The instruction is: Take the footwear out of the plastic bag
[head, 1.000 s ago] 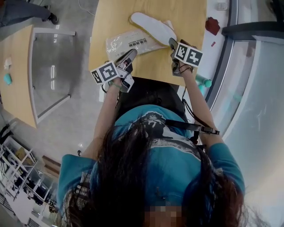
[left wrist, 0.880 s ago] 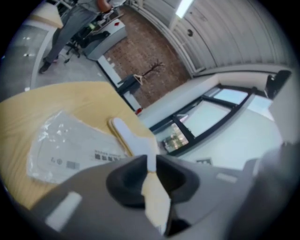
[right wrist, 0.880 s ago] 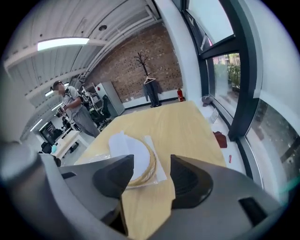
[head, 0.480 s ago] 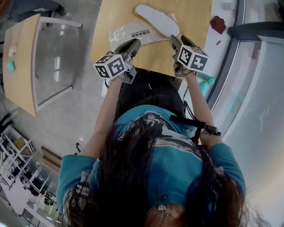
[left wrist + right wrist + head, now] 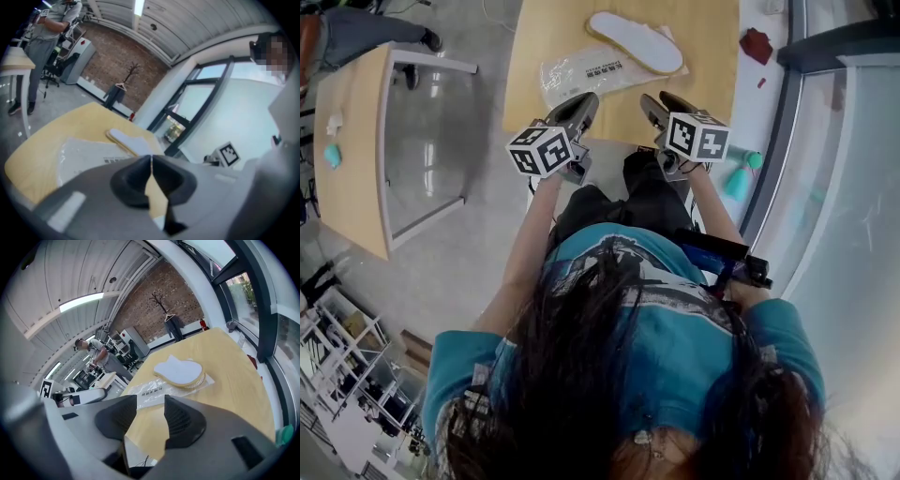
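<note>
Slipper [image 5: 636, 42], white sole up, lies on the wooden table [image 5: 712, 94], touching the flat plastic bag [image 5: 581, 73], whose barcode label [image 5: 605, 67] is illegible. Left gripper [image 5: 577, 105] has just clenched, empty; right gripper [image 5: 664, 101] stands released, narrowing slightly, empty.

The room is bright and evenly lit. Daylight comes in through the tall windows [image 5: 201, 101], and ceiling strips [image 5: 82, 302] add white light from overhead. The glossy floor [image 5: 483, 225] shows pale streaks of glare, while the wooden surface [image 5: 712, 66] carries only faint, soft shadows. Both claw views bulge like a fisheye and fall to black at the corners. Close to the lens, the left claw [image 5: 151, 161] is blurred, and the right claw [image 5: 150, 411] looks somewhat sharper.
</note>
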